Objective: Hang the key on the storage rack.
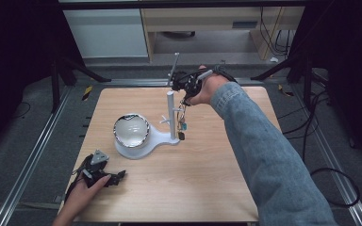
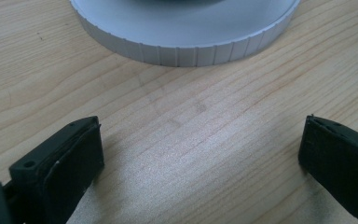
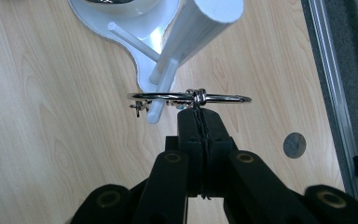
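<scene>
A wooden counter (image 1: 202,179) was seen from above, with a white stand (image 1: 143,141) near its middle. The stand had a round base carrying a shiny bowl (image 1: 131,130), and an upright post (image 1: 171,115) with short pegs (image 3: 161,91) sticking out sideways.

The right tongs (image 1: 187,87) were held high beside the top of the post. In the right gripper view they (image 3: 199,112) were clenched on a thin cord tied to a metal key ring (image 3: 189,97). The ring was held level, just at the tip of one peg, and the peg appeared to pass through or just under it; which of the two could not be told. Small keys or charms (image 1: 182,126) were seen hanging below the ring, close to the post.

The left tongs (image 1: 104,177) were rested low on the near left part of the counter, released and wide apart, with nothing between them (image 2: 200,154). The ridged rim of the stand's base (image 2: 186,51) lay just ahead of them.

The hanging of the ring was judged nearly done: it had been carried to the peg, but it was not yet left resting there, and the cord was not yet let go.
</scene>
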